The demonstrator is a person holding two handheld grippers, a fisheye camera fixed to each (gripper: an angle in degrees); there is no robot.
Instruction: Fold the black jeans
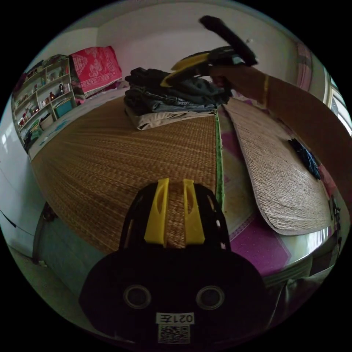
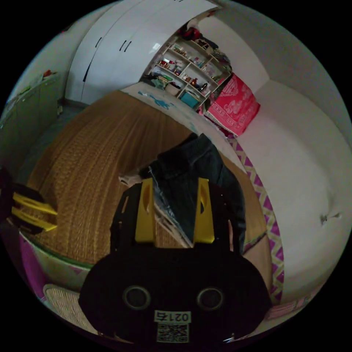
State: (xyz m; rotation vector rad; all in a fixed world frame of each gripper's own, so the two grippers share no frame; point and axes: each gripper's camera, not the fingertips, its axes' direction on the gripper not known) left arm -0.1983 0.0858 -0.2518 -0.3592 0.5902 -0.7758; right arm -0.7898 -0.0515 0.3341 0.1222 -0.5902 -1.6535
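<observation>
The left gripper (image 1: pixel 174 212) hangs over bare woven mat (image 1: pixel 110 165), its yellow jaws nearly together with a thin gap and nothing between them. Well beyond its tips, a stack of folded clothes (image 1: pixel 172 99) sits on the mat, the black jeans (image 1: pixel 183 86) on top. The right gripper (image 1: pixel 185 71) hovers at the top of that stack – whether it touches the cloth I cannot tell.

In the right gripper view, the right gripper (image 2: pixel 175 211) has its jaws spread apart, the black jeans (image 2: pixel 200 172) lying between and beyond the tips (no jaw visibly pressing them). The left gripper (image 2: pixel 35 214) shows off to one side. Beyond the stack stand a red patterned cloth (image 2: pixel 234 104) and open shelves (image 2: pixel 187 73) – cluttered with small items.
</observation>
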